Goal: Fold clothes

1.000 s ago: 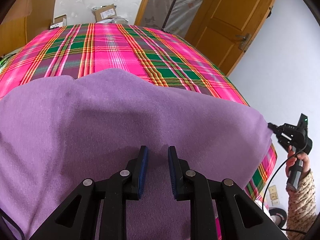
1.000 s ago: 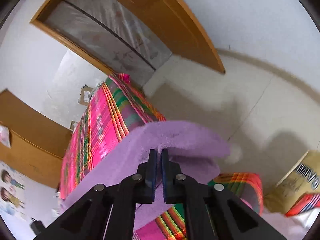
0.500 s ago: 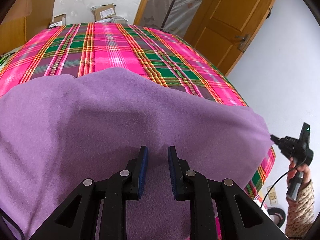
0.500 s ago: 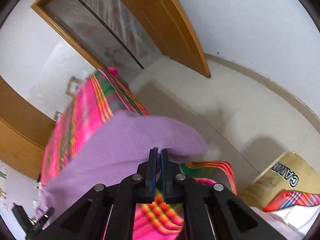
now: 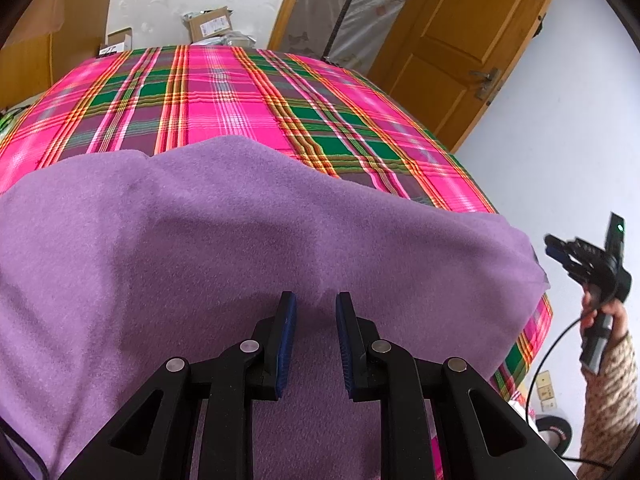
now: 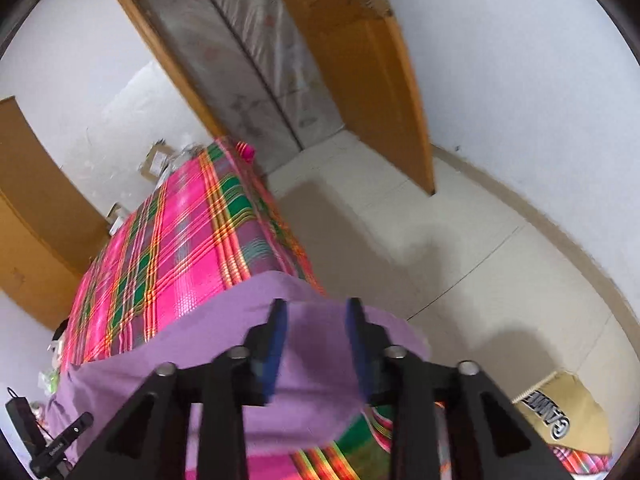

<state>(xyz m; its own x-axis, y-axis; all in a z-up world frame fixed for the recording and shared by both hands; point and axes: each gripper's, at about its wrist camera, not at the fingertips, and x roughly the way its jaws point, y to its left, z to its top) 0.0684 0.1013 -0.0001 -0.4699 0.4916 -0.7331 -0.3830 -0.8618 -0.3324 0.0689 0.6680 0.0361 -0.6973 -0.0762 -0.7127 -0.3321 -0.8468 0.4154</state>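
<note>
Released by the right tool (image 6: 316,336), purple cloth (image 5: 248,248) lies smooth.

We see a bed (image 5: 224,92) covered by a plaid sheet (image 5: 328,128) in bright pink, green and orange, pulled smooth across the top and hanging over the edge on the side toward the floor (image 6: 460,248). Directly on it lies a purple fleece cloth (image 5: 208,248), spread wide over the near part of the bed, with its far edge running in soft humps across the plaid (one corner reaches the bed's right-hand edge and droops a little over it). The far half of the sheet is bare. The floor beside the bed is pale and smooth.
</note>
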